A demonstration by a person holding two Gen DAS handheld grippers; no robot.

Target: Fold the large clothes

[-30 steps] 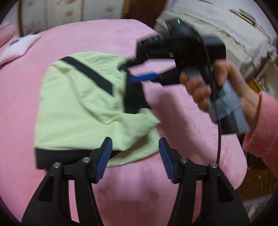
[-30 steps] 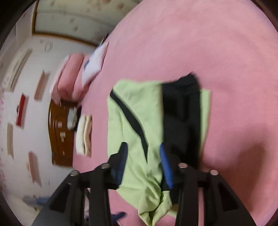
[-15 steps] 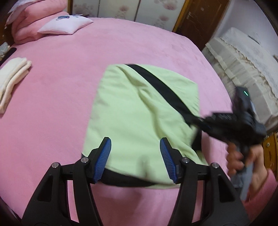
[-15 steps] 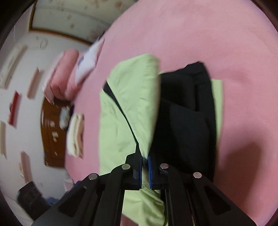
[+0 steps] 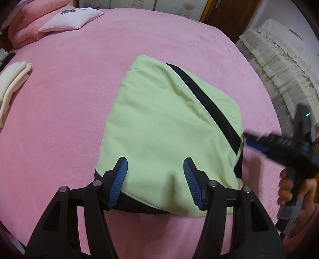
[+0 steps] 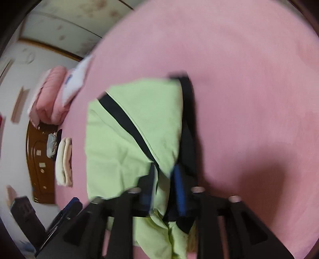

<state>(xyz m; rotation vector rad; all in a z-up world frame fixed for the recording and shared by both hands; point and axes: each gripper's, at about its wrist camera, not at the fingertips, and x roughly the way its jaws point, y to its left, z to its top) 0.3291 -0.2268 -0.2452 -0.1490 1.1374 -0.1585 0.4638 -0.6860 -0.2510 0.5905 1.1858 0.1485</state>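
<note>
Right gripper (image 6: 164, 184) just reopening astride the green garment (image 5: 163, 127) (left gripper (image 5: 155, 179) agape above it).

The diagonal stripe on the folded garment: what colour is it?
Black, on the light green garment; the stripe shows best in the left wrist view.

No text, label, brand or number can be read in either view. The white pillow (image 5: 69, 19) on the pink bed carries a small blue motif, too small to make out as lettering.
</note>
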